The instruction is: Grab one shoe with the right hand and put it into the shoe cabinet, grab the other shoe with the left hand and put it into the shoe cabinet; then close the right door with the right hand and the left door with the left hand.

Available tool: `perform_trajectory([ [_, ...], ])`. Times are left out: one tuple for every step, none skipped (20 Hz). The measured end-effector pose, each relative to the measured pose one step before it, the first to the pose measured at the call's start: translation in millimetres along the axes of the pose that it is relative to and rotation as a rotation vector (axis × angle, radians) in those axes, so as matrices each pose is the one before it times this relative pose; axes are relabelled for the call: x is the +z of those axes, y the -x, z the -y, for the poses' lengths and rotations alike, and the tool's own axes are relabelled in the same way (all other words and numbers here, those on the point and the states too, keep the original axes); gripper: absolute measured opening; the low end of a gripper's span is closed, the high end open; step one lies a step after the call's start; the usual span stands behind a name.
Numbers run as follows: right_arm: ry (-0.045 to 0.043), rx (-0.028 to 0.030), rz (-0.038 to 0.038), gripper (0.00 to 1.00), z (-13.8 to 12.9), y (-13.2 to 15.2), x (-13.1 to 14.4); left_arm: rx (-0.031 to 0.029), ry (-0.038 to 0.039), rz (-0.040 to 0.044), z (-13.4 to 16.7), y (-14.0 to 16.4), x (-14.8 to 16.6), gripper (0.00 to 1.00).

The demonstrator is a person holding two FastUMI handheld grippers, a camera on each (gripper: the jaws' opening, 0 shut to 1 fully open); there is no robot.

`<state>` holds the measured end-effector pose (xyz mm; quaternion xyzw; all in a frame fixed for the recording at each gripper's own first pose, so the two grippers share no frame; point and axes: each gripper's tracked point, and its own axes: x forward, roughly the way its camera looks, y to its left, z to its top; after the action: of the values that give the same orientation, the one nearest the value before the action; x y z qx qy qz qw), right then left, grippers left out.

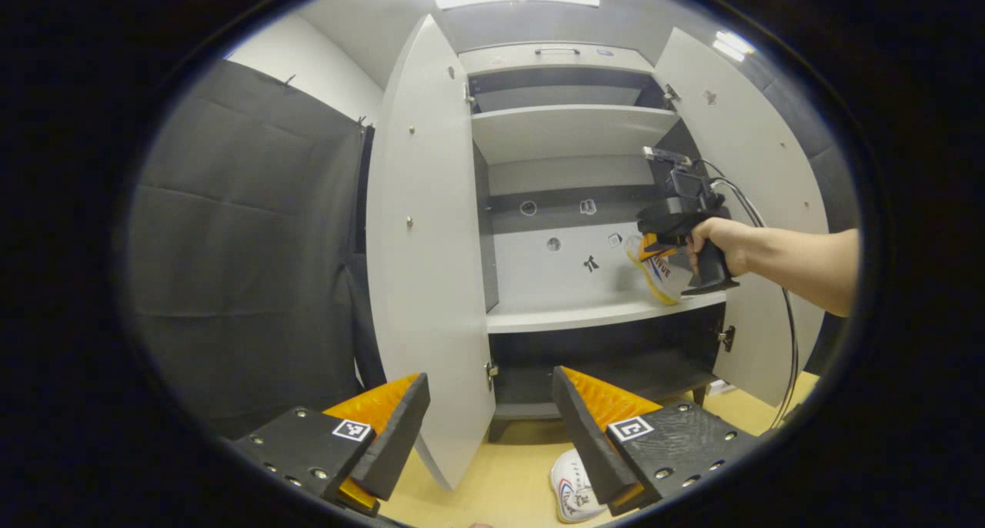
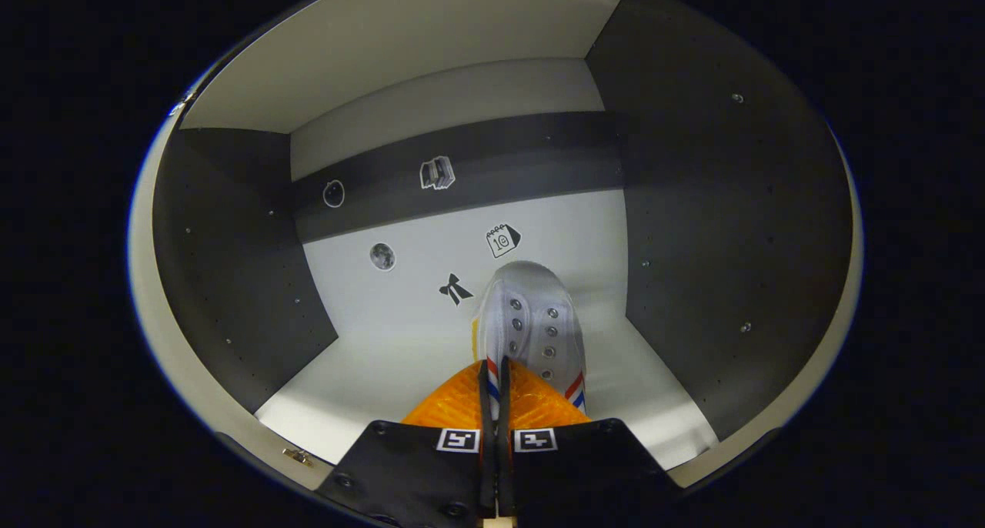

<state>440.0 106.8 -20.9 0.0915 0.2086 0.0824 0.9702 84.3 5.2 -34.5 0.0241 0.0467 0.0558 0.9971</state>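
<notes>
Shoe cabinet (image 1: pixel 569 135), centre of the left gripper view: tall, flat pale panels with dark inner side walls and a dark band across the back. Both doors swung wide; left door (image 1: pixel 427 258) fills centre-left, right door (image 1: pixel 742 166) leans off to upper right. Smooth matt board, small screw heads showing.

Floor (image 1: pixel 492 474), bottom of the same view: smooth yellowish sheet.

Middle shelf (image 2: pixel 385 359), seen from inside in the right gripper view: pale, flat, glossy near the front edge. Small stickers on the back panel (image 2: pixel 431 243), among them a bow, a moon, a calendar leaf, a stack of books; writing too small to read.

Person's forearm and hand (image 1: pixel 716 243), right of the left gripper view, gripping the handle of the right claw (image 1: pixel 654 243), cable trailing down behind it.

First shoe (image 2: pixel 531 328), lower centre of the right gripper view: white canvas upper, metal eyelets, red and blue stripes on the side. Right claw (image 2: pixel 496 382) clenched on its heel end, fingers nearly together. In the left gripper view the shoe hangs tilted over the shelf's right end; side lettering not legible.

Left claw (image 1: pixel 489 420), bottom of the left gripper view: released, fingers spread wide, ribbed pads, nothing between them.

Second shoe (image 1: pixel 573 482), bottom centre: white, on the floor, partly behind the right-hand finger.
</notes>
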Motion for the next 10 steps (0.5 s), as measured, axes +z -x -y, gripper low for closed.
perform_trajectory([
  [0.00989,-0.01262,-0.00470,0.03,1.98,-2.76,-3.07,-0.00202,0.00034,-0.00990,0.70,-0.61,-2.91,0.95],
  [0.01509,-0.00915,-0.00188,0.05,1.24,-0.36,-1.95,-0.00372,0.00033,-0.00826,1.18,-0.26,-2.28,0.95],
  [0.01168,0.00212,0.02557,0.16,-1.03,0.29,2.68,-0.00431,-0.00254,-0.00643,1.62,-1.02,-2.32,0.95],
  [0.01085,-0.00156,0.02843,0.22,-0.39,1.73,3.29,-0.00722,-0.00482,-0.00661,2.28,0.27,-2.69,0.95],
  [0.01659,-0.00466,0.02239,0.26,0.61,7.70,5.24,-0.01452,-0.00312,-0.00638,3.94,-1.00,-3.16,0.95],
  [0.01663,-0.00143,0.01426,0.51,0.98,7.58,1.81,-0.01708,0.00059,-0.00913,3.66,-1.53,-4.29,0.95],
  [0.00959,-0.00114,0.01375,0.62,0.67,7.67,0.45,-0.01655,0.00337,-0.01234,4.09,-2.34,-4.44,0.95],
  [0.00523,0.00086,0.01825,0.75,-0.48,9.67,1.27,-0.01484,0.00740,-0.01104,2.77,-2.82,-4.61,0.95],
  [0.00728,-0.00137,0.02024,0.82,1.01,10.84,-0.50,-0.01598,0.01022,-0.01210,3.90,-2.66,-5.14,0.95],
  [0.01215,-0.00355,0.01744,0.95,1.66,11.81,-0.99,-0.01597,0.01063,-0.01327,3.49,-2.75,-5.27,0.95],
])
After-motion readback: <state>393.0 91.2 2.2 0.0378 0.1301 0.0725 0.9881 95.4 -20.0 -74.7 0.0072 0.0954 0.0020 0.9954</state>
